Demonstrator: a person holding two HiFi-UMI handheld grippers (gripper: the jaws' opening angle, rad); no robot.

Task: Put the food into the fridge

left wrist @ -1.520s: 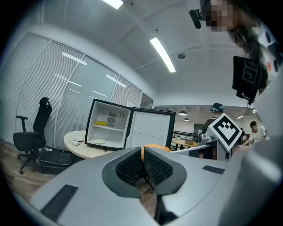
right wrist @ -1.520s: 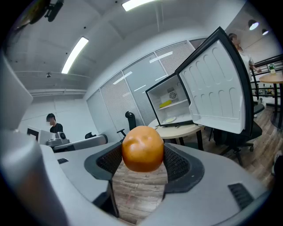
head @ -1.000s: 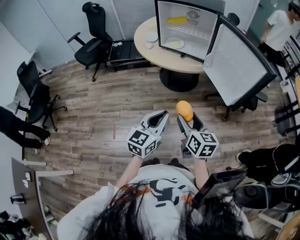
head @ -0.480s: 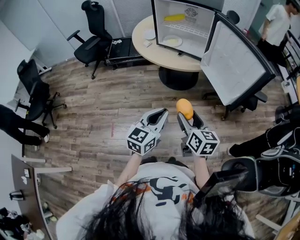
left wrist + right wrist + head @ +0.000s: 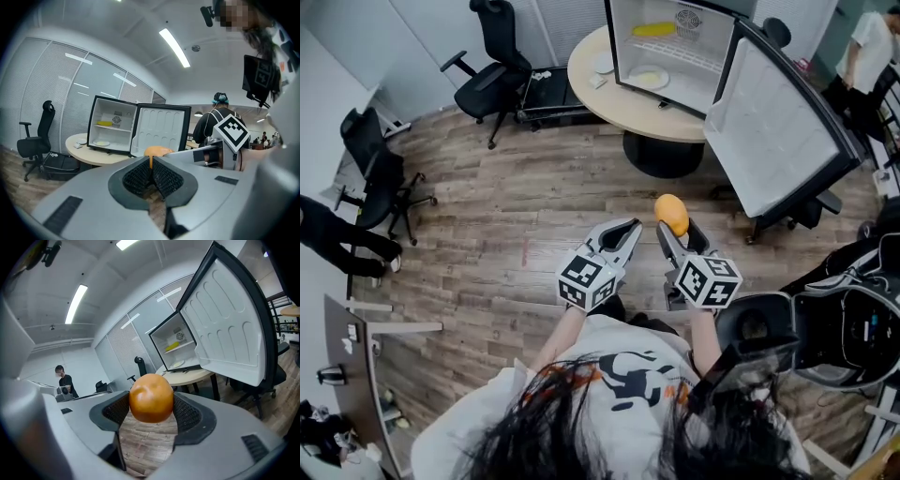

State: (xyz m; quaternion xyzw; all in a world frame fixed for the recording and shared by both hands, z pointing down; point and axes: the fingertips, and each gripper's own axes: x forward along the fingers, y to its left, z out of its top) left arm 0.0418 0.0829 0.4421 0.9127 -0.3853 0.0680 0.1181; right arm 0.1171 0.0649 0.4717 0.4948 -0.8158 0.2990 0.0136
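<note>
— Orange and round: in the head view, that fruit (image 5: 671, 214) sits pinched at the tips of the right gripper (image 5: 676, 233), held over the wooden floor (image 5: 516, 197). And the left gripper (image 5: 626, 228)?

— Just beside it, carrying nothing. The fridge (image 5: 694, 42) stands well ahead on the round bench (image 5: 675, 117), its door (image 5: 778, 131) swung wide to the right. A yellow item (image 5: 653, 29) lies on the upper shelf, a plate (image 5: 649, 79) below.

— What does the left gripper view give?

— Its ribbed pads (image 5: 140, 177) meet with nothing between them. The fruit shows just past them.

— And the right gripper view?

— Both jaws press the fruit's sides. The open fridge stands beyond, the door's white inner face nearer the camera. A person (image 5: 62, 378) stands far off to the left.
</note>
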